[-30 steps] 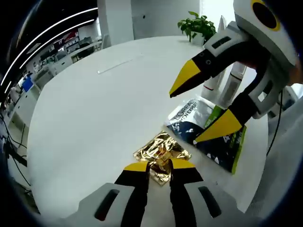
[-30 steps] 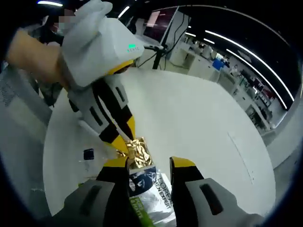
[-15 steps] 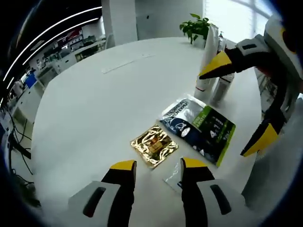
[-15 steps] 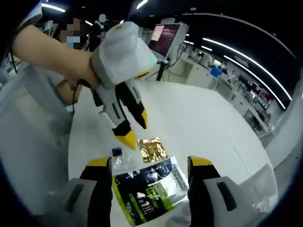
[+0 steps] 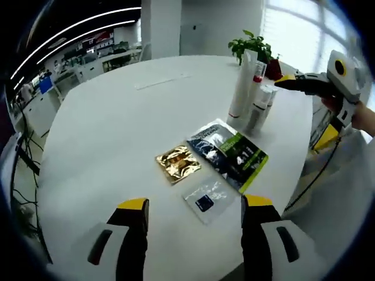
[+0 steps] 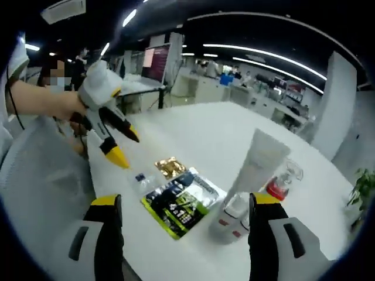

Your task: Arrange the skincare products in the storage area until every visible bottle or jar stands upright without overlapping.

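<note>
A tall white tube [image 5: 242, 88] stands upright on the round white table [image 5: 105, 129], with small white bottles [image 5: 258, 108] beside it and a red-tinted bottle [image 5: 273, 69] behind. Flat on the table lie a gold sachet [image 5: 177, 164], a dark-and-green pack [image 5: 228, 153] and a clear sachet [image 5: 208, 199]. My left gripper [image 5: 195, 205] hovers open above the near edge, holding nothing. The right gripper [image 5: 304, 110] is open in the air to the right of the bottles. In the right gripper view, the tube [image 6: 258, 161], the bottles [image 6: 231, 216] and the green pack [image 6: 181, 202] sit between my open right gripper's [image 6: 186, 202] jaws.
A potted plant [image 5: 252, 45] stands at the table's far edge behind the bottles. A person's hand holds the left gripper [image 6: 125, 147] over the table's edge, beyond the gold sachet [image 6: 170, 167]. Office desks and monitors fill the background. Bare white tabletop [image 6: 193, 134] stretches beyond the sachets.
My left gripper has opened, let go of the gold sachet and drawn back. The right gripper has also pulled away and opened wider. The clear sachet has come into sight.
</note>
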`<state>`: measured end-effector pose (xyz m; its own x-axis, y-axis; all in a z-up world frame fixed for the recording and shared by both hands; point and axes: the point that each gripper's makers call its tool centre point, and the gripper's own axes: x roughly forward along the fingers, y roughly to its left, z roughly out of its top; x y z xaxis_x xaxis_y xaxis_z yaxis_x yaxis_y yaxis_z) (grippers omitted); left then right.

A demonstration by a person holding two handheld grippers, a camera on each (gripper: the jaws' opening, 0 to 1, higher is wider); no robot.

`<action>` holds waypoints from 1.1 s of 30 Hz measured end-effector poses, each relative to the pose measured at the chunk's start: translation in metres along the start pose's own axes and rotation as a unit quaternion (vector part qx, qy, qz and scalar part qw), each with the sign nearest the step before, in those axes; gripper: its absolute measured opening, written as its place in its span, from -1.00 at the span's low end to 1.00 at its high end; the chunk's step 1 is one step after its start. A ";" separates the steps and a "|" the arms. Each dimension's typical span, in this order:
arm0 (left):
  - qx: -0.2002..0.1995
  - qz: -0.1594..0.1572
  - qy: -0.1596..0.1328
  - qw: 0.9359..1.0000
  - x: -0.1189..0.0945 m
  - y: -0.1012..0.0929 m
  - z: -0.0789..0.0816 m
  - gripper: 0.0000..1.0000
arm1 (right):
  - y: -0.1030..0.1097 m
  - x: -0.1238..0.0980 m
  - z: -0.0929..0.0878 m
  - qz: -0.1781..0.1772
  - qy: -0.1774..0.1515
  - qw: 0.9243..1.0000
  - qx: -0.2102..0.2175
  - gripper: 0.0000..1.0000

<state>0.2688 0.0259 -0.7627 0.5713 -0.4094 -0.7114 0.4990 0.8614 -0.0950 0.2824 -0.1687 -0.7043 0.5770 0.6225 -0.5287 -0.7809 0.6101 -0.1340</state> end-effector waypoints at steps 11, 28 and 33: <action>-0.033 0.001 -0.032 0.999 -0.027 -0.012 -0.005 0.71 | -0.029 -0.034 -0.022 -0.053 -0.020 0.994 0.096 0.90; -0.047 -0.005 -0.056 0.997 -0.039 -0.032 -0.007 0.98 | -0.028 -0.041 -0.031 -0.068 -0.005 0.992 0.105 0.86; -0.045 -0.003 -0.055 0.997 -0.038 -0.029 -0.008 0.97 | -0.027 -0.039 -0.032 -0.066 0.001 0.993 0.095 0.85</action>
<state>0.2275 0.0195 -0.7381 0.6390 -0.4413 -0.6300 0.4456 0.8800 -0.1645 0.2734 -0.2250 -0.7071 0.6714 0.5296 -0.5184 -0.6387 0.7683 -0.0423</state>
